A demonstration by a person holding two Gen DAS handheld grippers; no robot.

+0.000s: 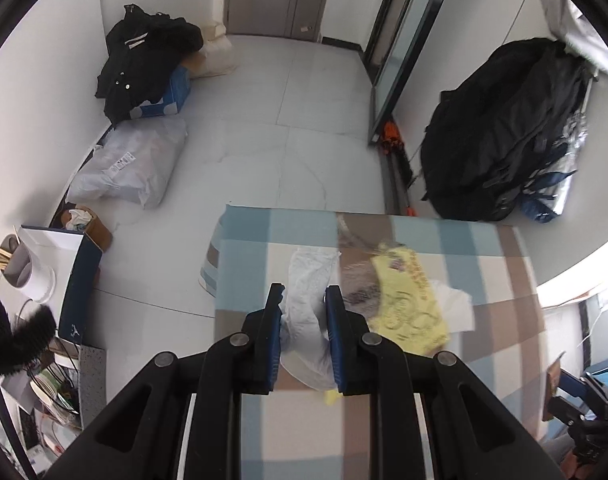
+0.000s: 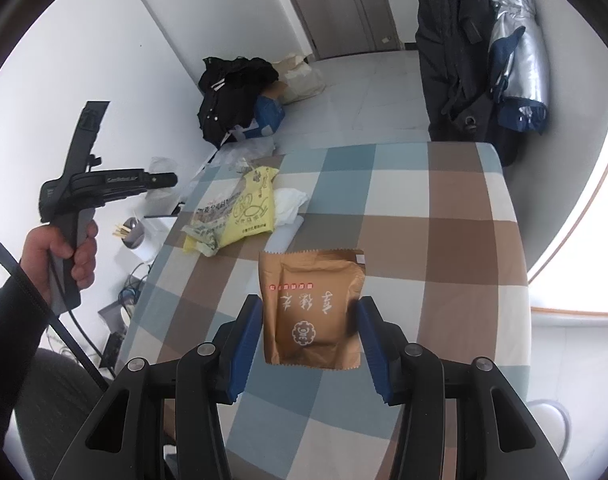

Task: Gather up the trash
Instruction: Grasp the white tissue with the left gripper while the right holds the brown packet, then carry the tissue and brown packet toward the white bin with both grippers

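My left gripper (image 1: 304, 294) is shut on a crumpled white tissue (image 1: 306, 300), held above the checked tablecloth (image 1: 504, 320). A yellow snack wrapper (image 1: 412, 300) and another white tissue (image 1: 456, 304) lie on the cloth just to its right. In the right wrist view my right gripper (image 2: 310, 306) is open, its blue pads either side of a brown snack bag (image 2: 312, 308) lying flat on the checked cloth (image 2: 444, 220). The yellow wrapper (image 2: 235, 208) and a white tissue (image 2: 289, 204) lie farther off at the left. The left gripper's handle (image 2: 83, 196) shows at the left, in a hand.
A brown box with waste (image 1: 83, 224) and a white plastic bag (image 1: 131, 164) sit on the floor left of the table. Black clothes on a blue box (image 1: 147, 64) lie by the wall. A dark coat and a silver umbrella (image 2: 516, 52) hang at the right.
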